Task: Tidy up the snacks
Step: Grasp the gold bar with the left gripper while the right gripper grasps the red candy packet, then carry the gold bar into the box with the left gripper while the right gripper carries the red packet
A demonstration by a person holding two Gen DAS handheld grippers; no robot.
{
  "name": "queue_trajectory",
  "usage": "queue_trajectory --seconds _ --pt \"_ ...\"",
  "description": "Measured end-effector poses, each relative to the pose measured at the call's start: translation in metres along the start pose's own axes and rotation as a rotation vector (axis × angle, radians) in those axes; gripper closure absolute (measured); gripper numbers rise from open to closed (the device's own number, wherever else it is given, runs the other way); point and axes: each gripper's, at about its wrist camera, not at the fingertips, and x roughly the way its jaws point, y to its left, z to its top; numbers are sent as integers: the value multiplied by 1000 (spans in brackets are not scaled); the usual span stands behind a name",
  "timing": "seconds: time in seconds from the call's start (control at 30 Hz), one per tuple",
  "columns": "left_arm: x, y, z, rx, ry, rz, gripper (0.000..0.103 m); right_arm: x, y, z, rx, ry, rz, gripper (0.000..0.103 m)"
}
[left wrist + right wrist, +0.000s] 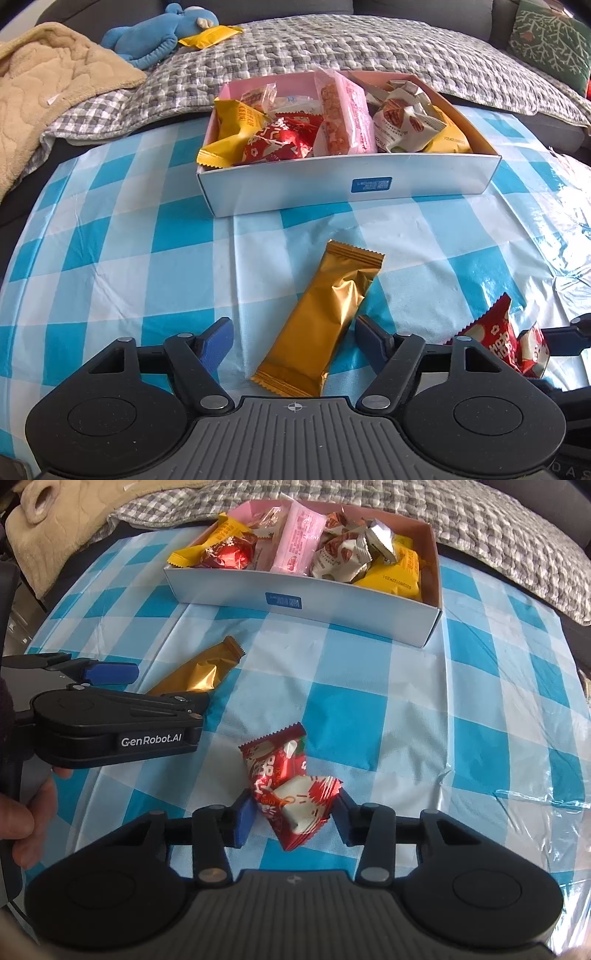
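Observation:
A gold snack bar (317,317) lies on the blue-and-white checked tablecloth (147,258), between the fingers of my left gripper (293,334). That gripper is open: its right pad is at the bar's edge and its left pad stands clear of it. My right gripper (295,821) is shut on a red and white snack packet (288,786), with a pad on each side. The same packet (498,339) shows at the right of the left wrist view. Behind both stands a white box (351,184) with a pink inside, holding several snack packets.
A grey quilted blanket (332,48) lies behind the box, with a beige blanket (55,85) at the left. A blue plush toy (155,33) and a yellow packet (210,37) rest on them. Crinkled clear plastic (535,812) covers the cloth at the right.

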Motion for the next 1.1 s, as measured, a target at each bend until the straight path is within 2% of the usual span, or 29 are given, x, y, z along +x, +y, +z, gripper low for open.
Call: queue_trajectory --seconds 0.03,0.07,0.2,0.63,0.8,1.1 --pt "-1 -1 0 1 0 -13 46 0 0 0 -1 -1 0 68" --pt "-1 -1 1 -4 1 -27 58 0 0 1 0 -2 0 69" --pt "-3 -8 0 17 -2 -43 73 0 0 1 -2 -3 8 71" --pt "-8 -7 3 4 -3 -75 77 -6 -5 4 43 -34 16 74" --pt "-5 -12 1 19 10 -55 77 -9 -9 5 62 -44 18 75" --pt "-10 -5 5 -20 -1 -57 77 -13 -15 7 90 -64 11 75"
